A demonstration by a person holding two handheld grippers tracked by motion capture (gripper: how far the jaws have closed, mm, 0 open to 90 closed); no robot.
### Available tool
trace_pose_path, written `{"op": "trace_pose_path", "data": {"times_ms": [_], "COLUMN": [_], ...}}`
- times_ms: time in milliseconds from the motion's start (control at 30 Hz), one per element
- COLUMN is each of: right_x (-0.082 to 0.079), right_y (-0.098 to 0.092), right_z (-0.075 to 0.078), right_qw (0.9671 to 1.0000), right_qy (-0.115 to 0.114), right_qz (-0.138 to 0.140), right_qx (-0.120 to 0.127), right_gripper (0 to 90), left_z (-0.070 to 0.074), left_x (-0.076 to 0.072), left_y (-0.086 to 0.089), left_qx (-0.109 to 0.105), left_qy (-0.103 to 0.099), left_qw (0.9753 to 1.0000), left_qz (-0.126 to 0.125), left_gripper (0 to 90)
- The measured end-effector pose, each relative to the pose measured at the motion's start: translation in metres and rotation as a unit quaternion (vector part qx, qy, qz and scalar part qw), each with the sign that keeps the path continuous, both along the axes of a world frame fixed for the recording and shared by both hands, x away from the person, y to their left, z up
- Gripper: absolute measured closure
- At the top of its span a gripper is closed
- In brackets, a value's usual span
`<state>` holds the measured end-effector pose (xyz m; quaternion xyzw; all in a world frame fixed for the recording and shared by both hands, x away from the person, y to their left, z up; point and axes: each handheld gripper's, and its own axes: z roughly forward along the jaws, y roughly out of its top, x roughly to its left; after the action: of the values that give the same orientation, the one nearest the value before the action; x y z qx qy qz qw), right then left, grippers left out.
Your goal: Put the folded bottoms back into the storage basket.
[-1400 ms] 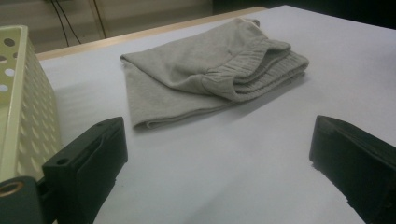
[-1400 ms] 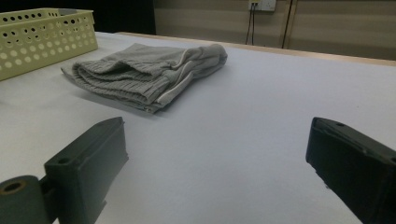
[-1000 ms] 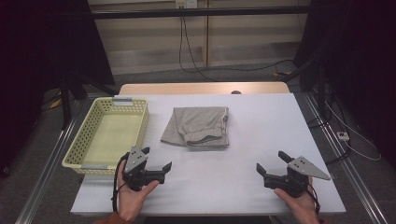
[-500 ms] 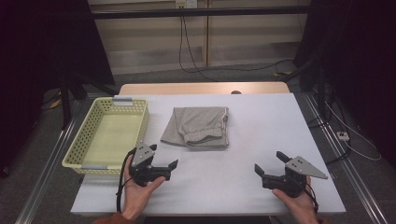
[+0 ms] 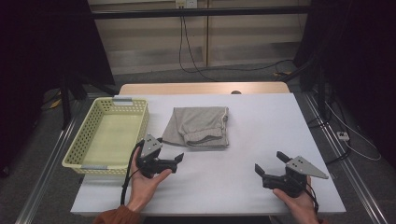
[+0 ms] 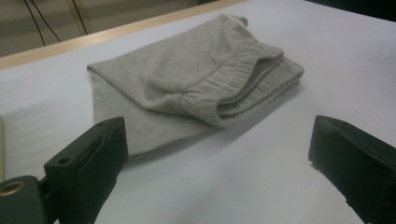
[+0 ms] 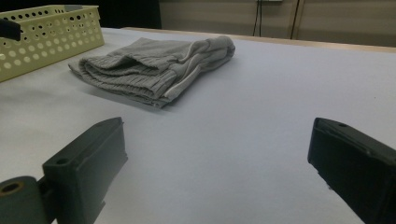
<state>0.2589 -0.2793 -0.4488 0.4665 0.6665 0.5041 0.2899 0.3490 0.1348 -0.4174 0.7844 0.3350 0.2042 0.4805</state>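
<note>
We've got both tools at the near edge of the table [image 5: 261, 121], the left tool [image 5: 172, 157] and right tool [image 5: 270, 164] both spread apart, gripping nothing; beyond them lies the folded grey garment [image 5: 200, 126]; left of it, the yellow basket [image 5: 82, 140].

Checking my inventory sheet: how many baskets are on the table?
1. The yellow basket sits at the table's left edge, beside the folded grey garment and just beyond the left gripper. Nothing seems hidden.
</note>
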Motion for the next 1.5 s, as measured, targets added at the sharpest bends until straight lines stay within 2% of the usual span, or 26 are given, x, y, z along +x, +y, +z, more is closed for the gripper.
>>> {"op": "trace_pose_path", "data": {"times_ms": [300,367,467,500,600,633,733,767,800,833,933,1100,1167,1200,1400,1500], "right_x": [0.000,0.000,0.000,0.000,0.000,0.000,0.000,0.000,0.000,0.001,0.001,0.001,0.001,0.001,0.002,0.001], "right_y": [0.000,0.000,0.000,0.000,0.000,0.000,0.000,0.000,0.000,0.000,0.000,0.001,0.001,0.001,0.001,0.001], "right_z": [0.000,0.000,0.000,0.000,0.000,0.000,0.000,0.000,0.000,0.000,0.000,0.000,0.000,0.000,-0.001,-0.001], "right_qw": [1.0000,1.0000,1.0000,1.0000,1.0000,1.0000,0.9999,0.9999,0.9999,0.9999,0.9999,0.9999,0.9999,0.9999,0.9999,0.9999], "right_qy": [0.000,0.003,0.004,0.004,0.001,0.002,0.002,0.002,0.002,0.001,0.003,0.004,0.002,0.002,0.006,0.006], "right_qz": [-0.001,0.000,0.003,0.003,0.006,0.006,0.004,0.005,0.005,0.006,0.006,0.006,0.006,0.006,0.009,0.007], "right_qx": [0.001,0.006,0.007,0.007,0.006,0.006,0.010,0.010,0.010,0.011,0.010,0.010,0.010,0.010,0.008,0.011], "right_gripper": [3.7,3.7,3.5,3.5,3.5,3.5,3.5,3.5,3.5,3.5,3.5,3.5,3.5,3.5,3.5,3.5], "left_z": [0.007,0.006,0.006,0.006,0.006,0.007,0.011,0.011,0.011,0.012,0.013,0.016,0.019,0.019,0.020,0.020], "left_x": [0.013,0.020,0.024,0.026,0.031,0.033,0.039,0.041,0.041,0.047,0.050,0.058,0.061,0.062,0.070,0.076], "left_y": [-0.005,-0.008,-0.011,-0.012,-0.015,-0.016,-0.017,-0.018,-0.018,-0.020,-0.022,-0.024,-0.025,-0.025,-0.028,-0.030], "left_qx": [-0.001,-0.010,-0.011,-0.006,-0.010,-0.004,-0.007,-0.016,-0.016,-0.014,-0.007,-0.008,-0.001,-0.010,-0.005,-0.013], "left_qy": [-0.005,0.005,0.004,0.001,0.001,0.001,0.002,0.003,0.003,0.019,0.021,0.016,0.011,0.011,0.014,0.018], "left_qw": [1.0000,0.9999,0.9999,0.9999,0.9999,0.9999,0.9998,0.9995,0.9995,0.9993,0.9993,0.9993,0.9993,0.9990,0.9989,0.9985], "left_qz": [0.007,0.009,0.009,0.012,0.010,0.014,0.020,0.025,0.025,0.027,0.029,0.034,0.036,0.041,0.044,0.050], "left_gripper": [4.4,4.5,5.5,5.5,5.6,5.5,4.9,4.9,5.2,5.2,5.2,5.3,5.3,5.3,5.2,5.2]}}
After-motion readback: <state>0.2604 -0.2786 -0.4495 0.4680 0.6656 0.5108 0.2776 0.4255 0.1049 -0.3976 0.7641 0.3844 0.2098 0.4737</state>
